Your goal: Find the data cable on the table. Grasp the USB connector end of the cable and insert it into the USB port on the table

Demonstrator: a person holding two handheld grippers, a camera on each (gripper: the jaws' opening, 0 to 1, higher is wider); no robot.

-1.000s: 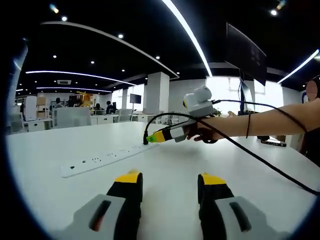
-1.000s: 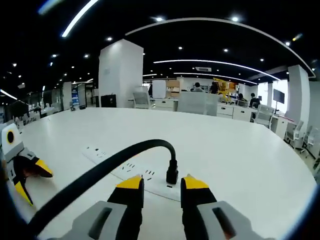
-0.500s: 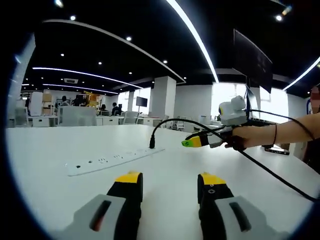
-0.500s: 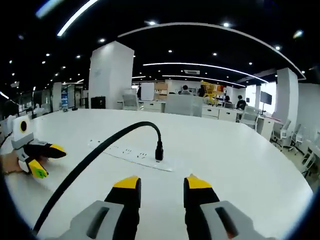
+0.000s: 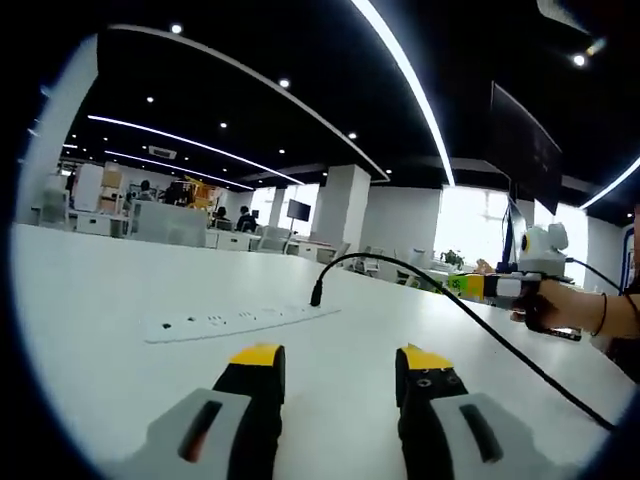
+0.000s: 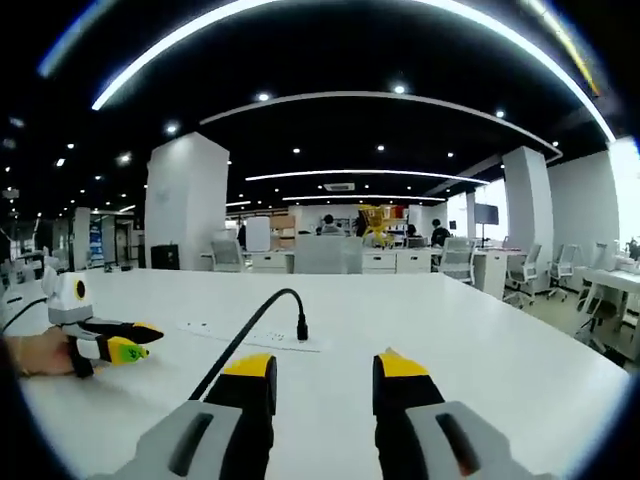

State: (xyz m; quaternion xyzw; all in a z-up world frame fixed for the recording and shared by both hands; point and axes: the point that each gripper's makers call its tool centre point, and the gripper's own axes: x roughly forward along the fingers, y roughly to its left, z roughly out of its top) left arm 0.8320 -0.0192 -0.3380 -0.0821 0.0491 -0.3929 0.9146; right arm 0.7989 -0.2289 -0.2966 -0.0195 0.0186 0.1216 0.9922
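A black data cable (image 5: 470, 315) arcs over the white table (image 5: 100, 280). Its connector (image 5: 316, 295) stands upright in the right end of a white power strip (image 5: 235, 322). My left gripper (image 5: 340, 360) is open near the table's front, with nothing between its yellow-tipped jaws. My right gripper (image 5: 449, 286), held by a hand, hovers to the right of the connector and clear of the cable. In the right gripper view the connector (image 6: 301, 331) sits in the strip (image 6: 245, 335) well ahead of my open right gripper (image 6: 325, 368). The left gripper (image 6: 143, 341) is at the left.
The table (image 6: 480, 330) is wide and white, with bare surface around the strip. A dark flat object (image 5: 555, 335) lies near the hand at the right. Desks, chairs, a white pillar (image 6: 175, 210) and distant people fill the office behind.
My right gripper has drawn back from the connector, which stays standing in the strip. Both views have pulled back, so the strip looks smaller and farther away.
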